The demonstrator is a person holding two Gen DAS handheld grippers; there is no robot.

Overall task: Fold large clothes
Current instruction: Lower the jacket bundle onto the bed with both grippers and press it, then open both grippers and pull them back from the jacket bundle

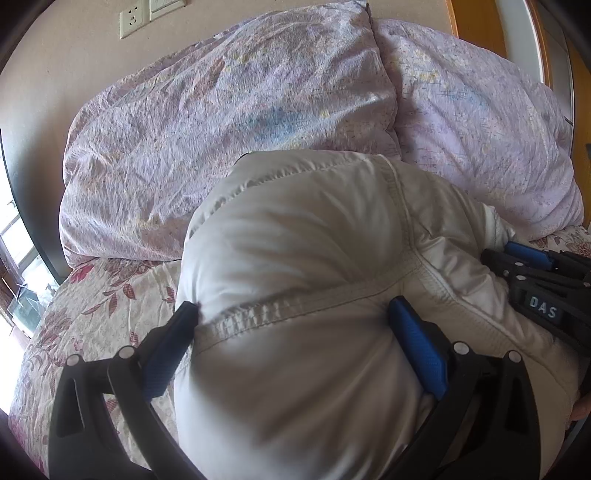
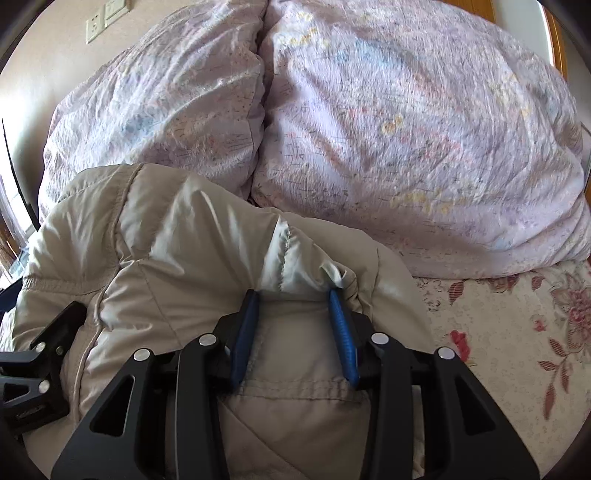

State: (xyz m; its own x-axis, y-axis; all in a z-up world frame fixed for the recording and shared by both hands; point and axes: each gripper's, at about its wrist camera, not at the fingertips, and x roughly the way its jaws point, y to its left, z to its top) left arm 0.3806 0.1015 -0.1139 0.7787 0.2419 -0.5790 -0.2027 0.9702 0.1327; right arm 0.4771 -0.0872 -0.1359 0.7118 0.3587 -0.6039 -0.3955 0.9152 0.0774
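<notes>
A puffy beige-white padded jacket (image 1: 306, 258) lies bunched on the bed; it also fills the lower left of the right wrist view (image 2: 177, 266). My left gripper (image 1: 291, 314) has its jaws wide apart around a thick fold of the jacket, the blue pads pressing its sides. My right gripper (image 2: 295, 295) is closed on a bunched part of the jacket between its blue pads. The right gripper also shows at the right edge of the left wrist view (image 1: 532, 266). The left gripper's black frame shows at the left of the right wrist view (image 2: 40, 362).
Two lilac floral pillows (image 1: 240, 129) (image 2: 424, 129) lie against the wall behind the jacket. The floral bedsheet (image 1: 92, 314) (image 2: 517, 332) spreads to both sides. A wall socket (image 1: 131, 20) is on the wall; a window is at the left.
</notes>
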